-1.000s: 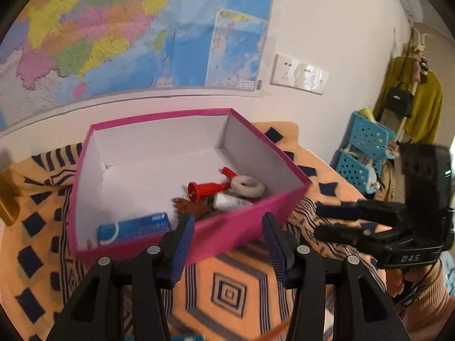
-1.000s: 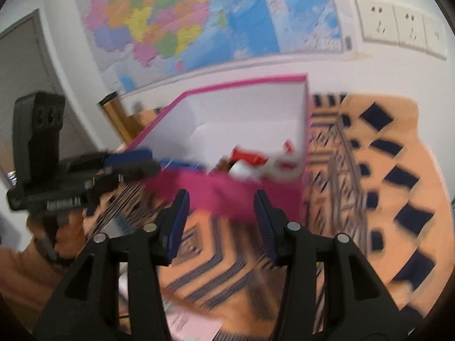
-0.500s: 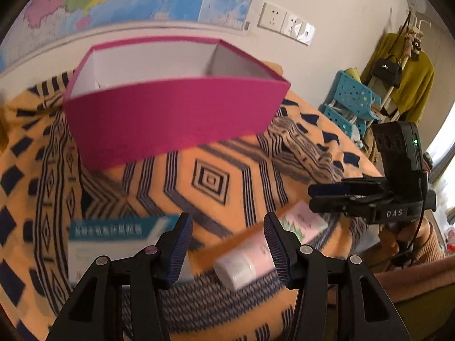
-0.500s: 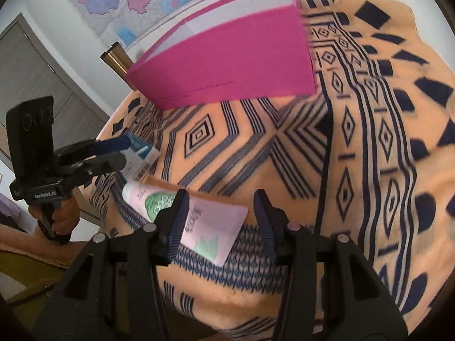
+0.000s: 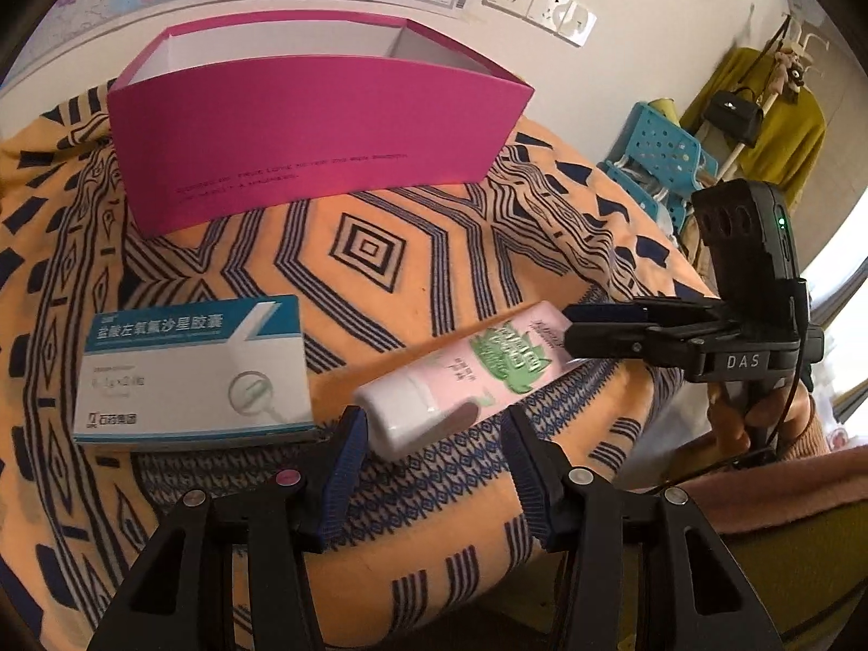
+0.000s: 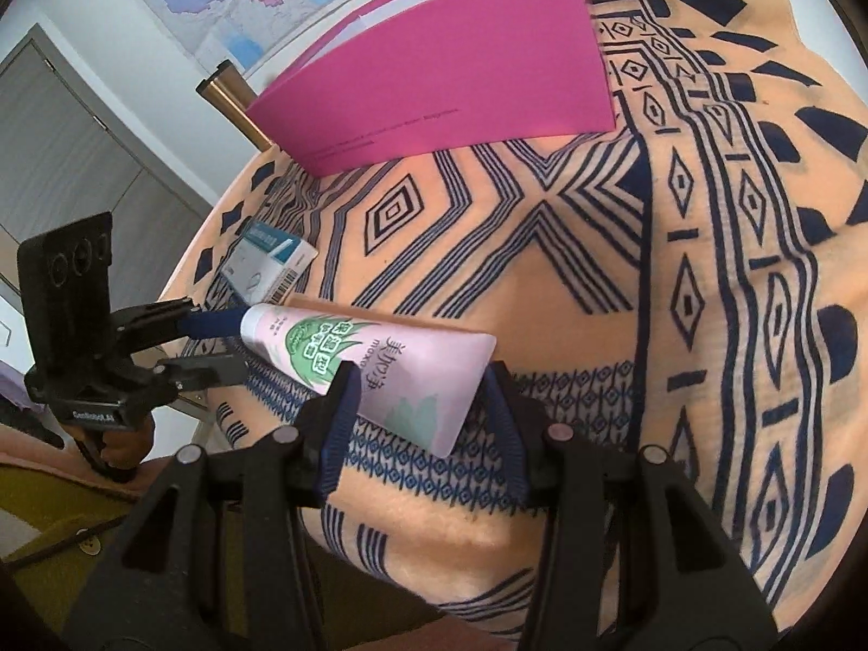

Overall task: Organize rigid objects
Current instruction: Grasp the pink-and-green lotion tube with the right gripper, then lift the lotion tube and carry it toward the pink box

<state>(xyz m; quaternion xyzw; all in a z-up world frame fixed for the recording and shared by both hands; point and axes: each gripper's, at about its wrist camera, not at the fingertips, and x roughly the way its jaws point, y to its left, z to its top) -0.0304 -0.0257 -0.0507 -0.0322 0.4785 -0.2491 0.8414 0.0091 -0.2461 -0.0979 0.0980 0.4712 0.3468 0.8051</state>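
Jaws of the left gripper (image 5: 431,436) stand apart in the left wrist view, having just been closing a little, with the white cap end of the tube (image 5: 461,374) lying between their blue tips; whether a pad presses on the cap cannot be told. What is inside the pink box (image 5: 314,141) is hidden by its near wall, and the small print along that wall is too faint to read. Lying flat on the orange patterned cloth (image 5: 380,249), the tube is pale pink with a green leaf design. A white and blue carton (image 5: 195,369) lies just beside it. The right gripper (image 5: 569,333) reaches in from the side at the tube's flat end (its tips look close together from this angle).

Seen from the right wrist, the right gripper (image 6: 420,385) has its jaws apart around the tube's (image 6: 374,363) crimped flat end, and contact cannot be made out. The left gripper (image 6: 228,342) sits at the cap end, one blue tip touching or just beside the cap. Part of the carton (image 6: 268,263) is cut off by the cloth's (image 6: 542,282) curve. The pink box (image 6: 445,76) stands well apart, its top edge running out of the picture.
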